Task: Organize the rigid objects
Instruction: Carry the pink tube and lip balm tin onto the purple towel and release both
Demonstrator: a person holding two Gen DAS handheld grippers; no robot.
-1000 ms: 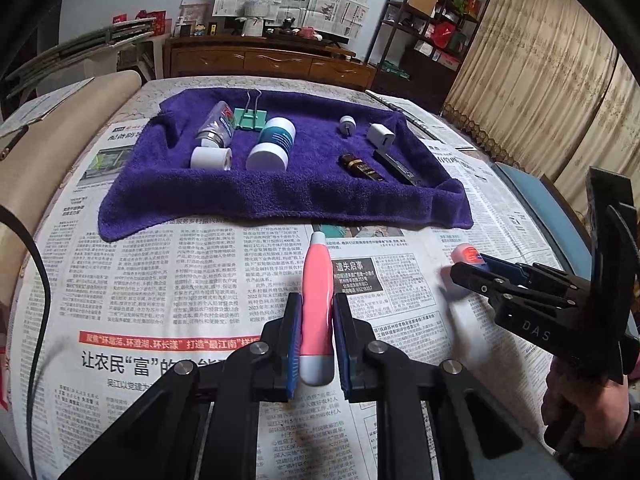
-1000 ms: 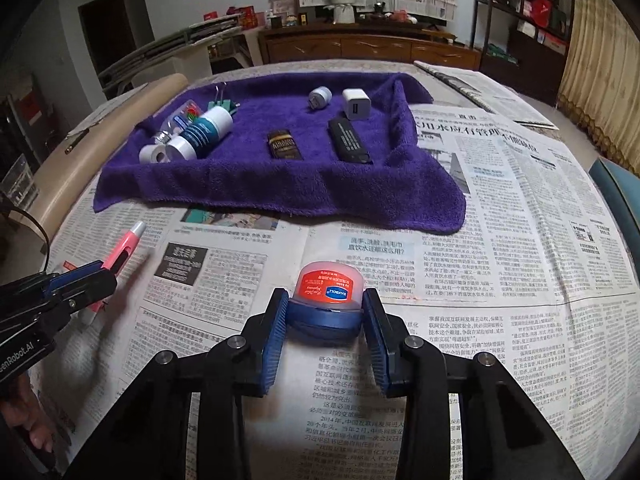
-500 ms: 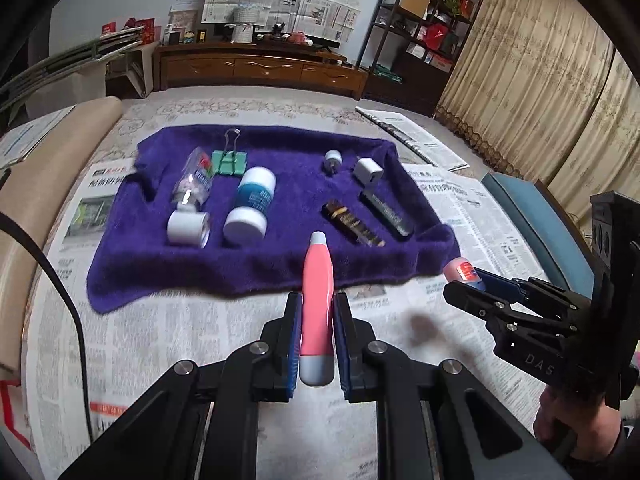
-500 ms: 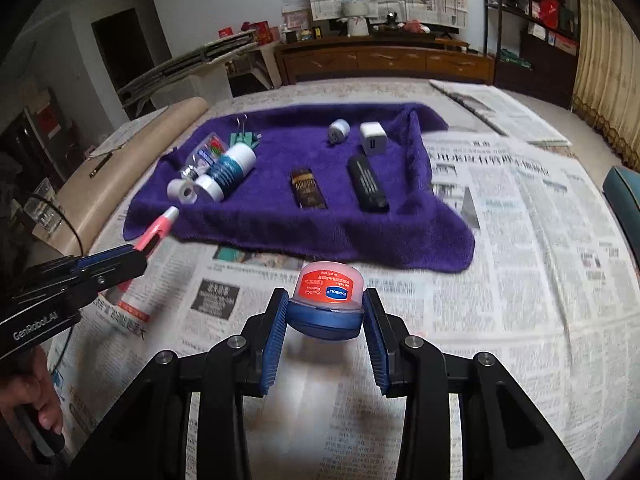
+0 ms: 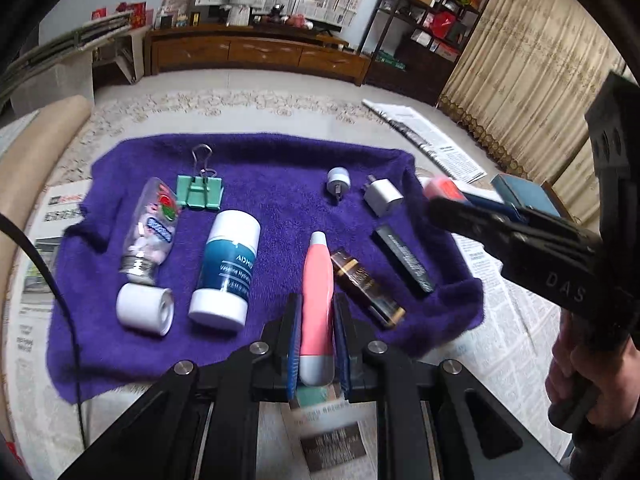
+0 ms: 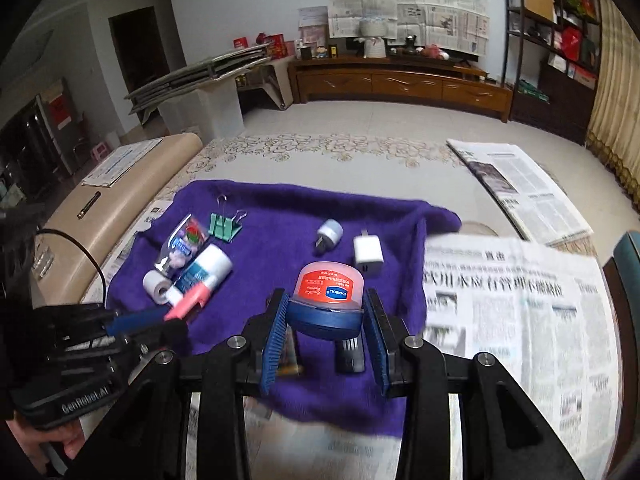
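My left gripper (image 5: 318, 334) is shut on a pink pen-shaped tube (image 5: 317, 292) and holds it over the front edge of the purple towel (image 5: 280, 184). My right gripper (image 6: 326, 334) is shut on a small blue jar with a red lid (image 6: 327, 300) above the towel's (image 6: 280, 216) right part. On the towel lie a white-and-teal bottle (image 5: 228, 268), a clear tube (image 5: 150, 232), a white roll (image 5: 144, 314), a green binder clip (image 5: 200, 192), a brown bar (image 5: 366, 282), a black bar (image 5: 404, 260) and two white plugs (image 5: 382, 196).
Newspaper (image 6: 520, 320) covers the table around the towel. A beige padded edge (image 6: 112, 196) runs along the left. A folded newspaper (image 6: 516, 184) lies at the back right. A black cable (image 5: 52, 280) crosses the left side. A wooden cabinet (image 6: 400, 84) stands far behind.
Both grippers have moved forward from over the newspaper to over the towel, each still holding its object. The right gripper has also risen.
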